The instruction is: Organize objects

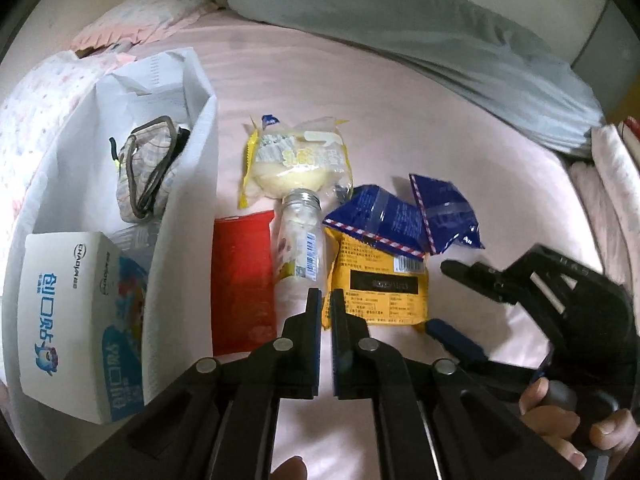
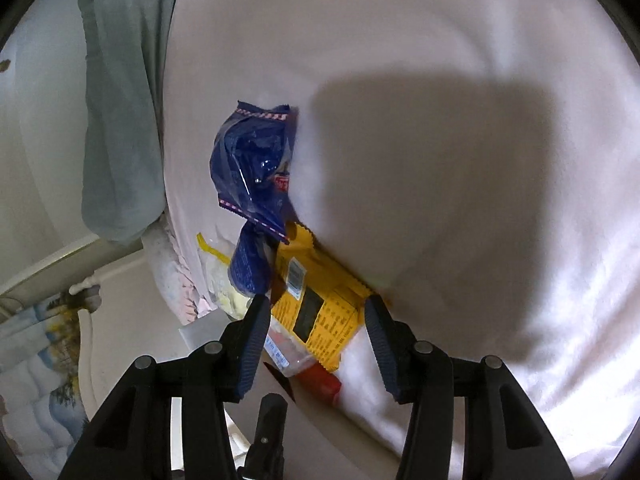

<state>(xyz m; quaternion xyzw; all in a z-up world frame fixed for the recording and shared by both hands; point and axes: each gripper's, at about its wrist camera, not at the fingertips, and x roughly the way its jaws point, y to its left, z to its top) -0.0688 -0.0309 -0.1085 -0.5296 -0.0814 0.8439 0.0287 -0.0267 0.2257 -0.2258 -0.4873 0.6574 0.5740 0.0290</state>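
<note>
Snacks lie on the pink sheet [image 1: 400,120]: a yellow bread packet [image 1: 296,160], a clear bottle [image 1: 298,240], a red packet [image 1: 242,280], a yellow packet [image 1: 376,280] and two blue packets [image 1: 376,220] [image 1: 448,216]. My left gripper [image 1: 326,300] is shut and holds nothing; it hovers over the near ends of the bottle and the yellow packet. My right gripper [image 1: 437,295] reaches in from the right, open. In the right wrist view its fingers [image 2: 316,300] straddle the yellow packet [image 2: 316,320] without pressing on it, with a blue packet [image 2: 256,160] beyond.
A white bin [image 1: 188,200] at the left holds a checked pouch [image 1: 148,172] and a white and blue box [image 1: 68,320]. A grey blanket [image 1: 440,48] and pillows [image 1: 140,12] line the far side. A hand [image 1: 560,420] grips the right tool.
</note>
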